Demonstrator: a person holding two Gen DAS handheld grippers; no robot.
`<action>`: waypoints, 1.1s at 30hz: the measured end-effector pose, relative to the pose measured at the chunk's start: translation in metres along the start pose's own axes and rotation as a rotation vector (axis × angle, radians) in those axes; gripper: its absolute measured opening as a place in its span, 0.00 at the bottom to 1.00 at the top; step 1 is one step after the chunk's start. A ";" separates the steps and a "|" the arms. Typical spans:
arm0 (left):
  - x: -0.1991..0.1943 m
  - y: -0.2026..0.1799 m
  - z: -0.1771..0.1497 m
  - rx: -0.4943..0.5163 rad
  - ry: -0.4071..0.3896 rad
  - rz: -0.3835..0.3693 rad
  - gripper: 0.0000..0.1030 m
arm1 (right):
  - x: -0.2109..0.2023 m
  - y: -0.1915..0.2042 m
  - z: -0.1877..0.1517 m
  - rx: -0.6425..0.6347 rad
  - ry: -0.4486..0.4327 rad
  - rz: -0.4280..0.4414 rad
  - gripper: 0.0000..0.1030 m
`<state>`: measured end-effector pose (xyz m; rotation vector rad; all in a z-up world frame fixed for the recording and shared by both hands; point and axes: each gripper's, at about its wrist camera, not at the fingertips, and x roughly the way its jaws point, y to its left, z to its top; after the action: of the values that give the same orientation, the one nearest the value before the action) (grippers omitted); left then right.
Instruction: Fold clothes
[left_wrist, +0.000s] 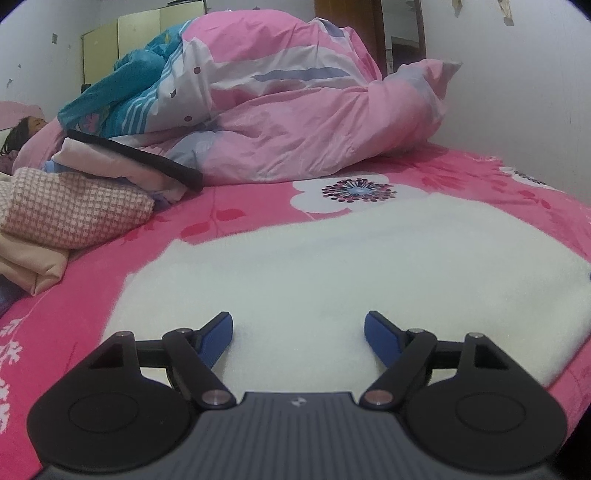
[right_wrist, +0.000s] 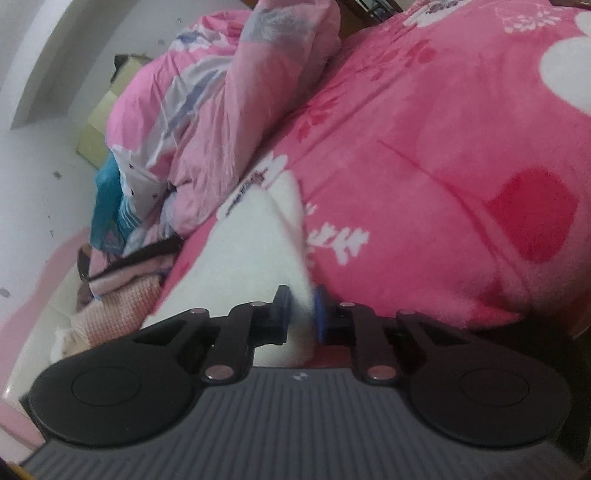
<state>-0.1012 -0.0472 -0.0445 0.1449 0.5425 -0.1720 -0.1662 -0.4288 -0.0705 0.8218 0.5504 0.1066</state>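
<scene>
A white fluffy garment (left_wrist: 332, 266) lies spread flat on the pink flowered bed sheet (left_wrist: 258, 206). In the left wrist view my left gripper (left_wrist: 299, 332) hovers just over the garment's near part, its blue pads wide apart and nothing pinched between them. In the right wrist view, which is rolled sideways, my right gripper (right_wrist: 302, 308) is shut on an edge of the white garment (right_wrist: 251, 251). The white fabric shows squeezed between its two blue pads, and from there the cloth stretches away across the sheet (right_wrist: 424, 166).
A bunched pink duvet (left_wrist: 295, 110) fills the back of the bed. A stack of folded clothes (left_wrist: 74, 206) sits at the left, with a person's head (left_wrist: 22, 129) behind it. A white wall (left_wrist: 535, 92) bounds the bed on the right.
</scene>
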 end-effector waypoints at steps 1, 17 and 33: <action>-0.002 0.002 0.000 -0.002 -0.002 -0.002 0.78 | -0.004 0.003 0.000 -0.005 -0.017 -0.011 0.16; -0.061 0.038 -0.046 -0.059 0.016 -0.132 0.30 | 0.053 0.143 -0.101 -0.532 0.109 0.221 0.16; -0.088 0.106 -0.088 -0.146 0.040 0.014 0.03 | 0.083 0.154 -0.131 -0.625 0.152 0.175 0.08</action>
<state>-0.1984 0.0829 -0.0628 0.0098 0.5921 -0.1153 -0.1430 -0.2113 -0.0666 0.2494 0.5441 0.4803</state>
